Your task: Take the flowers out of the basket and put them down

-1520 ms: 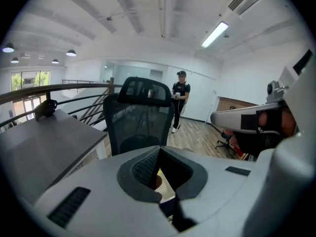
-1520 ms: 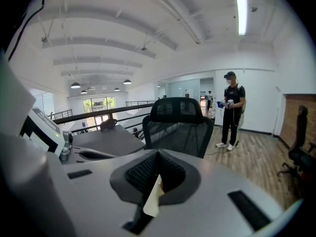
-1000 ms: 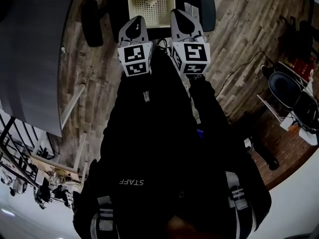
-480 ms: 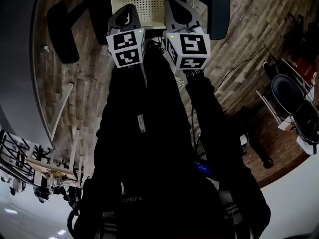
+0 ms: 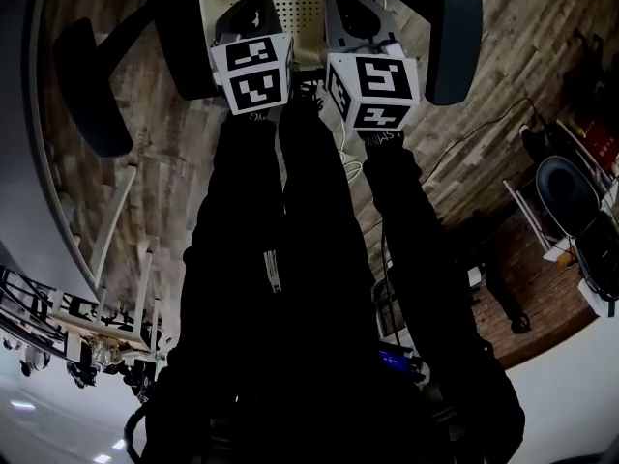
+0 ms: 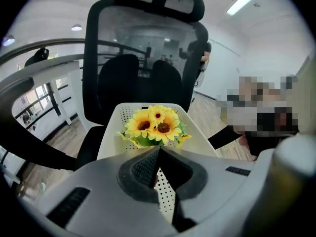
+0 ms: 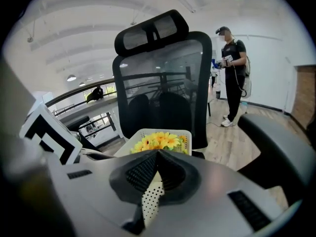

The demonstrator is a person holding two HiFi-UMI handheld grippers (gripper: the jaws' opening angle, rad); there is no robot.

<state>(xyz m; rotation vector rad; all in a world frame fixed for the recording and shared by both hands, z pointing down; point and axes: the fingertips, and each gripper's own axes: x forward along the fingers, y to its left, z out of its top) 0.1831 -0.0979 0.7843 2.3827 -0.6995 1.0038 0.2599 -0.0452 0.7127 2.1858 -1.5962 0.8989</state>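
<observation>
My left gripper (image 6: pixel 159 149) has its jaws pressed fully together, the ribbed pads meeting in a thin line with nothing between them. My right gripper (image 7: pixel 158 152) is the same: jaws closed tip to tip and empty.

The flowers (image 6: pixel 154 125), a small bunch of yellow sunflowers with green leaves, sit in the white perforated basket (image 6: pixel 112 132) towards its far end. The basket rests on the seat of a black office chair (image 6: pixel 143 58), just in front of the mesh backrest. Both grippers hang side by side over the near end of the basket and point at the bunch. Neither touches the flowers; in both gripper views the blooms lie just beyond the closed tips.

From the head view I see the two marker cubes, left (image 5: pixel 253 73) and right (image 5: pixel 372 90), next to each other at the ends of dark sleeves (image 5: pixel 242 220). The basket shows between and above them at the top edge. The chair's armrests (image 5: pixel 453 27) flank the grippers, over a wooden floor (image 5: pixel 503 66).

In the right gripper view a person (image 7: pixel 233 73) stands well behind the chair, on its right.
</observation>
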